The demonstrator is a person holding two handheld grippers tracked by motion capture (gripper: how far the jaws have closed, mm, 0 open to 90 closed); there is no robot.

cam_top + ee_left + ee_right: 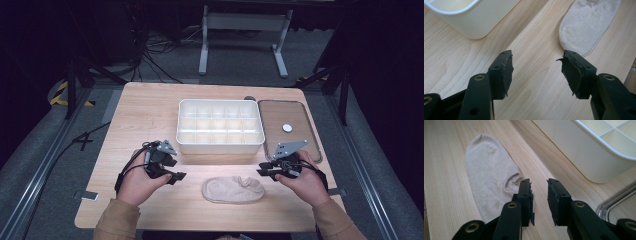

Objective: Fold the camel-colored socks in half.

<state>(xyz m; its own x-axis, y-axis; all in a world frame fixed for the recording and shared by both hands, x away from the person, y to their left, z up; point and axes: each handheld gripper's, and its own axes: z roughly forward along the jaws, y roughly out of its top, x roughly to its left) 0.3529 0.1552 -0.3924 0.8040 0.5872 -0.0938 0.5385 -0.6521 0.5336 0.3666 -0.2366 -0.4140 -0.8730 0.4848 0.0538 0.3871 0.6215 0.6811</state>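
Your left gripper (176, 176) sits at the near left of the table (145, 107), cupped in your left hand (139, 181). Its jaws stand wide apart with only bare wood between them. In the left gripper view the worn pads (507, 72) look frayed at their edges, and the toe end of the sock (589, 23) lies just past the right-hand jaw, cut off at the top of the frame.

In the middle, near you, the beige sock (233, 189) lies flat on the wood, between the two grippers and apart from both. Its opening faces right; whether it is one sock or a folded pair is hard to make out.

Beyond it stands the white divided box (220, 126), its compartments too washed out to read. The right gripper view shows just one corner of it.

Right of the box lies a clear lid (288, 127) with a small white disc on it; your right hand (306, 181) hides its near corner.

Your right gripper (261, 171) points left toward the sock's cuff. Its jaws are parted by a narrow gap, holding nothing, with the cuff (511, 181) just beside the left-hand jaw.
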